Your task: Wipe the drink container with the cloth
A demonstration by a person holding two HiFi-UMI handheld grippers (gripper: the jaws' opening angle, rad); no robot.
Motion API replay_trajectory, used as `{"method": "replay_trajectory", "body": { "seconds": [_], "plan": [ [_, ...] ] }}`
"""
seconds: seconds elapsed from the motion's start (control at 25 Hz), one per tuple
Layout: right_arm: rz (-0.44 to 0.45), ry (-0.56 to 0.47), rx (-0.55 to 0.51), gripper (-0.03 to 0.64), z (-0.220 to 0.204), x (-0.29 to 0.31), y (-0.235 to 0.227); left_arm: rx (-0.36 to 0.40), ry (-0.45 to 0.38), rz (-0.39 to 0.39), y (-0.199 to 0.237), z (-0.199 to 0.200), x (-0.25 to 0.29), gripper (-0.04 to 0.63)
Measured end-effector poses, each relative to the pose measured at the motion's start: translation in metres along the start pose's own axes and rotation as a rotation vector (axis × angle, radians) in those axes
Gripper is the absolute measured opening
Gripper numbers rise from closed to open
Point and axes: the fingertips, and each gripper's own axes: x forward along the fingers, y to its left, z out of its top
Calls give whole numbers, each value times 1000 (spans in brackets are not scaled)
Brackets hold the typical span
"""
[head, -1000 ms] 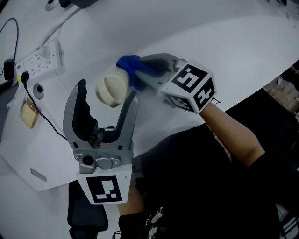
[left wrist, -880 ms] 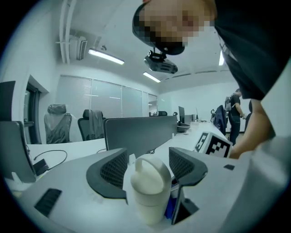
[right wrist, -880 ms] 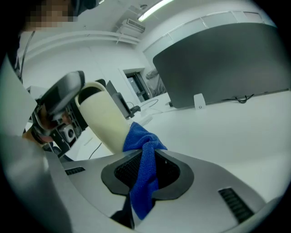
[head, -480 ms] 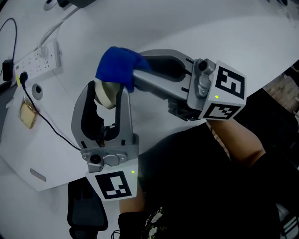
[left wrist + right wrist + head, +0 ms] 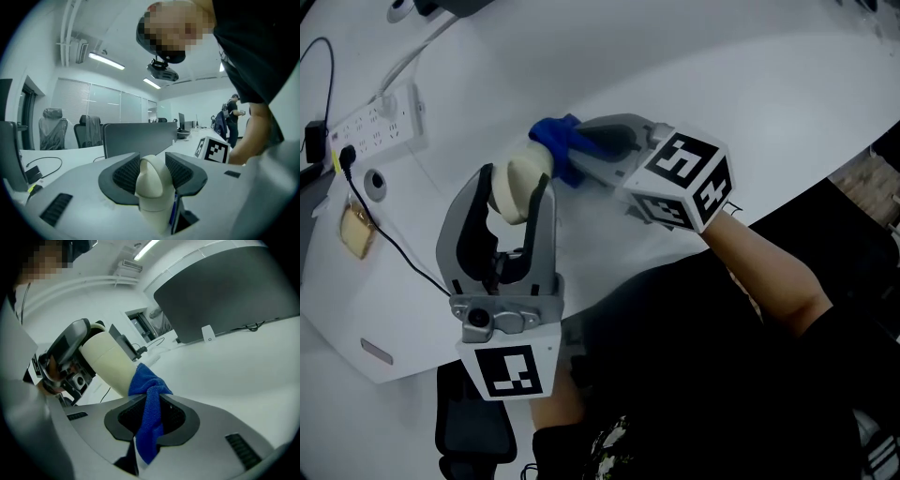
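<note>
A cream drink container (image 5: 525,169) stands between the jaws of my left gripper (image 5: 516,180), which have just been closing and now press on its sides. The left gripper view shows its rounded cap (image 5: 152,187) wedged between the ribbed pads (image 5: 127,174). My right gripper (image 5: 581,155) is shut on a blue cloth (image 5: 551,134). It holds the cloth against the container's far right side. In the right gripper view the cloth (image 5: 149,404) bunches out of the jaws and touches the container (image 5: 110,362).
Everything sits over a white table (image 5: 722,103), whose curved edge runs near the person's body. A white power strip (image 5: 380,117) lies at the far left, and a black cable (image 5: 384,239) trails across the left side. A black chair (image 5: 473,431) is below.
The left jaws went from wide open to closed on the container. The right gripper swung the cloth up over the container's top, then came back down to its right side.
</note>
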Motion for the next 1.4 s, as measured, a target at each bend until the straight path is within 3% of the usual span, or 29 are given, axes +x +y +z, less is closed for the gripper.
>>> {"method": "replay_trajectory", "body": {
  "seconds": [0.24, 0.36, 0.64, 0.72, 0.8, 0.92, 1.0, 1.12, 1.24, 1.4],
  "plan": [
    [-8, 11, -15, 66, -2, 0, 1, 156, 35, -341, -13, -2, -2, 162],
    [-8, 4, -1, 66, -1, 0, 0, 160, 46, -400, -10, -1, 0, 158],
    [-30, -10, -44, 66, 1, -2, 1, 140, 46, -332, -12, -3, 3, 155],
    [-27, -11, -42, 66, 1, -1, -1, 119, 31, -293, -11, 2, 2, 240],
    [-30, -14, -40, 66, 1, -1, -1, 49, -3, -200, -3, 10, -2, 273],
    [-40, -26, -40, 66, 2, -1, 0, -117, -53, 10, 15, 18, -8, 278],
    [-54, -45, -36, 66, 5, -4, 0, -146, -55, 128, 21, 18, -9, 278],
    [-78, -122, -21, 66, 17, -15, 3, -85, -38, 208, 18, 14, -12, 76],
    [-72, -257, -21, 66, 45, -36, 13, -56, -41, 194, 11, 14, -10, 58],
    [32, -457, 55, 66, 92, -69, 36, -50, -46, 191, 10, 13, -8, 57]
  ]
}}
